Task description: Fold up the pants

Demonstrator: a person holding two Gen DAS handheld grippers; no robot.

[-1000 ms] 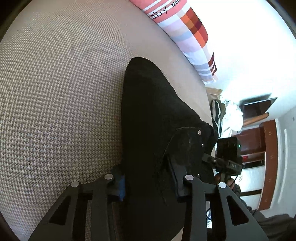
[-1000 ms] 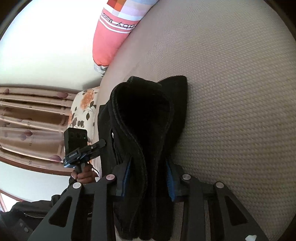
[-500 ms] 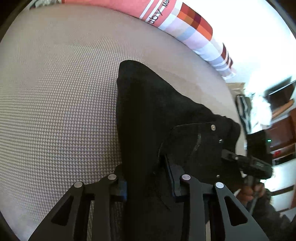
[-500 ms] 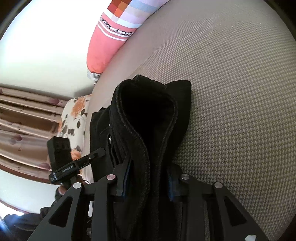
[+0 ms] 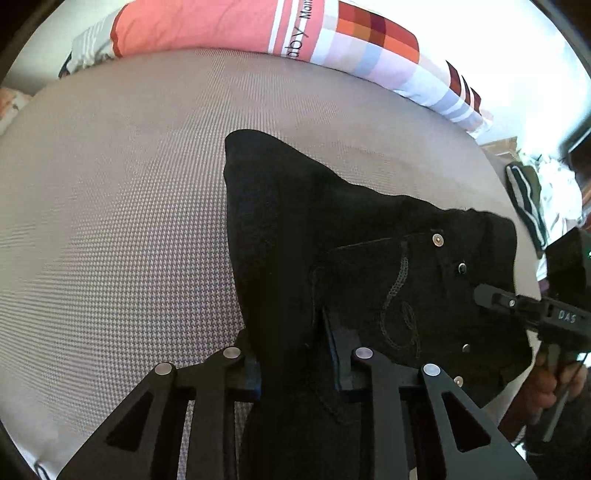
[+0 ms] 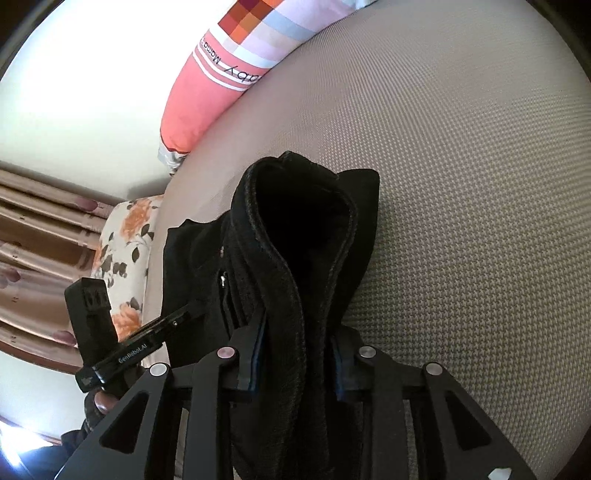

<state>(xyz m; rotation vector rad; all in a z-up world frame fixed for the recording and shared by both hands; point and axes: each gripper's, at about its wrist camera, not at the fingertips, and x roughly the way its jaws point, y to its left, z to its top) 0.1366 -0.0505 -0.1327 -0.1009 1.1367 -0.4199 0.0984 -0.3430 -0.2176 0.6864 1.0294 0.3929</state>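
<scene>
A: Where are the black pants (image 5: 325, 236)?
B: They lie on the gray woven bed cover (image 5: 122, 229). In the left camera they fill the middle and spread toward 3 o'clock, where you can see a back pocket (image 5: 399, 291) with small metal studs.

A: What is the left gripper (image 5: 295, 365) doing?
B: Its two fingers are squeezed on a thick bunch of the pants at 6 o'clock. The cloth fills the gap between them.

A: And the right gripper (image 6: 295, 362)?
B: It pinches the pants too. A rolled, thick edge of the cloth stands up between its fingers, and the jaws are held partly apart by it.

A: What else is there?
B: A long pink pillow (image 5: 236, 26) with colored squares sits at 12 o'clock, at the far edge of the bed. In the right camera a flower-print pillow (image 6: 125, 251) shows at 9 o'clock, beside brown curtains (image 6: 40, 236).
</scene>
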